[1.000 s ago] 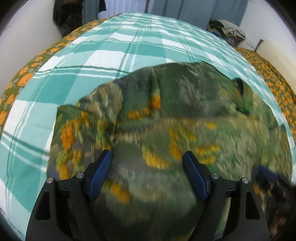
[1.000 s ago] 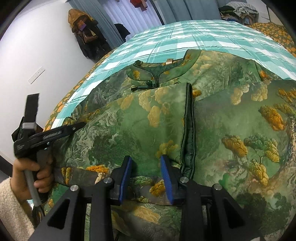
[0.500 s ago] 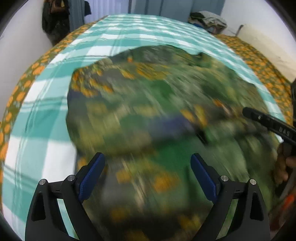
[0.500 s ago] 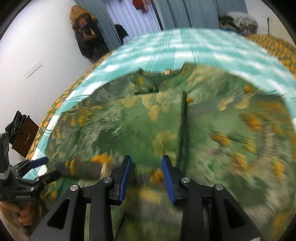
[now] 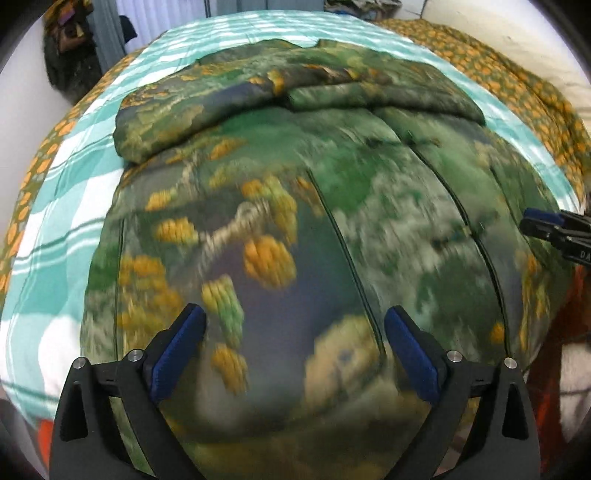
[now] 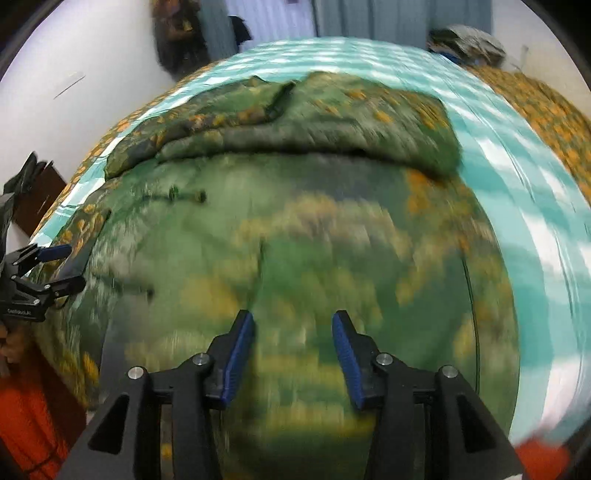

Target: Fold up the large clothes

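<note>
A large green garment with orange and yellow tree print (image 5: 332,192) lies spread on the bed, its sleeves folded across the upper part (image 5: 295,92). It also fills the right wrist view (image 6: 295,229). My left gripper (image 5: 293,347) is open and empty over the garment's near part. My right gripper (image 6: 293,354) is open and empty over the lower body of the garment. The right gripper's tip shows at the right edge of the left wrist view (image 5: 546,229). The left gripper shows at the left edge of the right wrist view (image 6: 44,269). Both views are motion-blurred.
The bed has a teal and white checked sheet (image 5: 85,162) with an orange-flowered cover along its sides (image 5: 524,92). Dark bags hang by the wall at the far left (image 6: 177,33). A pile of clothes lies at the far end (image 6: 469,40). Something orange-red shows below (image 6: 33,417).
Both grippers pulled back toward the garment's lower end and swung to face up its length. My right gripper opened wider. The sleeves now lie folded across the upper part.
</note>
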A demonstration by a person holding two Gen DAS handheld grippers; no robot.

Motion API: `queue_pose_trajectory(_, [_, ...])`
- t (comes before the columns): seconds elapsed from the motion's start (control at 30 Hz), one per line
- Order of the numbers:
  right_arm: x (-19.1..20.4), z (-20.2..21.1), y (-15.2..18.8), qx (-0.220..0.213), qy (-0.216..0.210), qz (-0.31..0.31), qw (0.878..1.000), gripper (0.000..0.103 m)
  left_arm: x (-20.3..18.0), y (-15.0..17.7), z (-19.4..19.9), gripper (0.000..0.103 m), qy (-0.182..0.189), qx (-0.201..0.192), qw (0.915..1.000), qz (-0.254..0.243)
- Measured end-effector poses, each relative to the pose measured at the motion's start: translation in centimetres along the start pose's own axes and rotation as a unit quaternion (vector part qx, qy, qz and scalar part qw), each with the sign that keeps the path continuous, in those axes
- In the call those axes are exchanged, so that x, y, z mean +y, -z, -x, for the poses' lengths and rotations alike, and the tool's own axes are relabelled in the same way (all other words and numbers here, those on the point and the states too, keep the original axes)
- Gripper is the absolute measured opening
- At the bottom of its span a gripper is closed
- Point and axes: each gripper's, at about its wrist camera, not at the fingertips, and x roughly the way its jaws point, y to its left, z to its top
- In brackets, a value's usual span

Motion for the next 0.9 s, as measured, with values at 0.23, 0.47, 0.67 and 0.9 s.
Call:
queue_pose_trajectory(0.23, [-0.1,0.4,1.6,-0.003,0.005,-0.013,1.000,0.046,-0.4,2.4,1.3,0.098,0.000,0.006,1.0000,0.002])
queue_pose_trajectory(0.47, [0.6,0.8,1.7,-0.003,0.022,-0.007,1.000,0.047,-0.4,3.3,2.2,0.098,0.006,0.005,1.0000,0.006])
queue_pose_trajectory(0.67, [-0.6,2.2,1.9,-0.008,0.007,-0.044,0.999,0.047,0.9,3.6,3.0,0.098,0.015,-0.005,0.9990,0.042])
queue_pose_trajectory(0.9, [-3.9,4.7,1.1,-0.035,0.014,-0.092,0.995,0.057,4.1,2.7,5.1,0.098,0.032,-0.034,0.9934,0.105])
